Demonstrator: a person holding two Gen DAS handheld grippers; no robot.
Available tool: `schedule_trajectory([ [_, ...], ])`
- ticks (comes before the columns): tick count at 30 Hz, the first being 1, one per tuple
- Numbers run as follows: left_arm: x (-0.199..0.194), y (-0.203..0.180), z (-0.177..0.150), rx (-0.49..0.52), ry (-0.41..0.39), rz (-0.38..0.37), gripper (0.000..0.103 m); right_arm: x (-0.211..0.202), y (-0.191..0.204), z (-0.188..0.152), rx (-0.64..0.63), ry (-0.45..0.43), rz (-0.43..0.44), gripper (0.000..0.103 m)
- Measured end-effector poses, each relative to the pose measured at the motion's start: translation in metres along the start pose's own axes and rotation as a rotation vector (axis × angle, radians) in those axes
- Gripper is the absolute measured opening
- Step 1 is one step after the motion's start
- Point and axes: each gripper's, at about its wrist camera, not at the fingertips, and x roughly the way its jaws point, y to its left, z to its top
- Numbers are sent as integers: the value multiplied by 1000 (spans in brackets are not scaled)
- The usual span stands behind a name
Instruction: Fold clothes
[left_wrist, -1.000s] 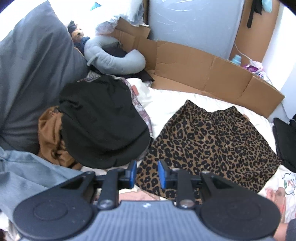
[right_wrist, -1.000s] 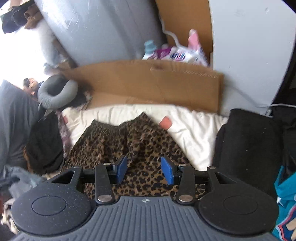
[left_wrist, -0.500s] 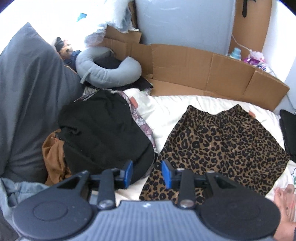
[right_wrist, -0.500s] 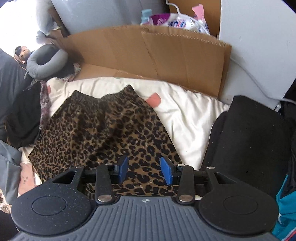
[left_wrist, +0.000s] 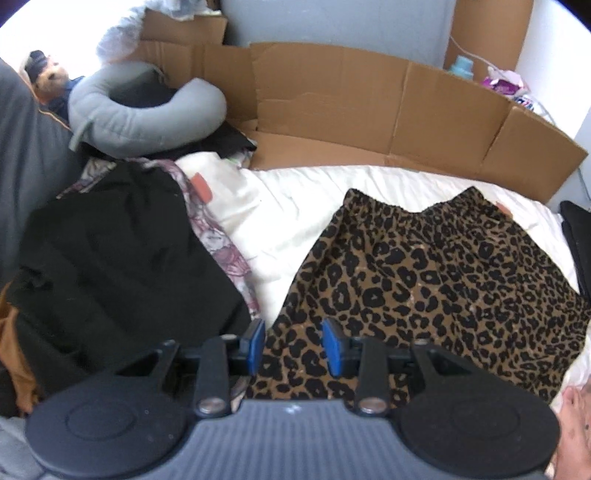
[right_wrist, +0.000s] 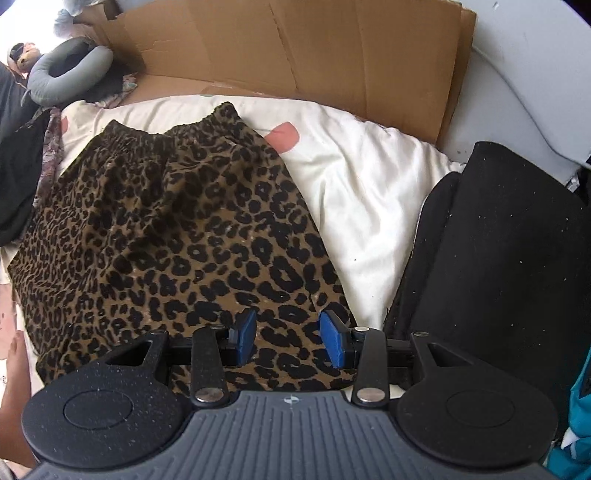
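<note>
Skirt: the leopard-print skirt (left_wrist: 436, 280) lies spread flat in a single layer on the white bedding (left_wrist: 295, 206), gathered waistband toward the far cardboard, hem toward the grippers. Laid out like this, every edge is reachable for folding.
Left gripper: the left gripper (left_wrist: 293, 347) hangs over the skirt's near left hem corner, blue pads apart with nothing between them; judged by its place, it is set to take that corner.
Right gripper: the right gripper (right_wrist: 288, 341) hangs over the near right hem corner, pads likewise apart and empty. One gripper at each corner would let the hem be carried as a straight edge.
Stage: the skirt shows no fold. Whether it has just been laid out or smoothed for a fold, the pictures do not settle.
Left pile: a black garment (left_wrist: 122, 266) tops a heap beside the skirt, with patterned cloth (left_wrist: 225, 251) and something brown (left_wrist: 14, 354) beneath; probably clothes waiting.
Right stack: a black, flat item (right_wrist: 509, 266) lies beside the bedding, apart from the skirt; folded clothing or not, I cannot tell.
Backdrop: a cardboard sheet (right_wrist: 295, 55) stands along the far edge of the bed; a grey neck pillow (left_wrist: 144, 110) rests at the far left.
Risk: thin, loose fabric may bunch if the two corners rise unevenly.
</note>
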Motion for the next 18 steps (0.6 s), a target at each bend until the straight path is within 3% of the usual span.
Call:
schedule_trajectory([
  [18,100,-15,-1,88,50,-1,37,59,-12,-25,-43,-70,-41,46],
])
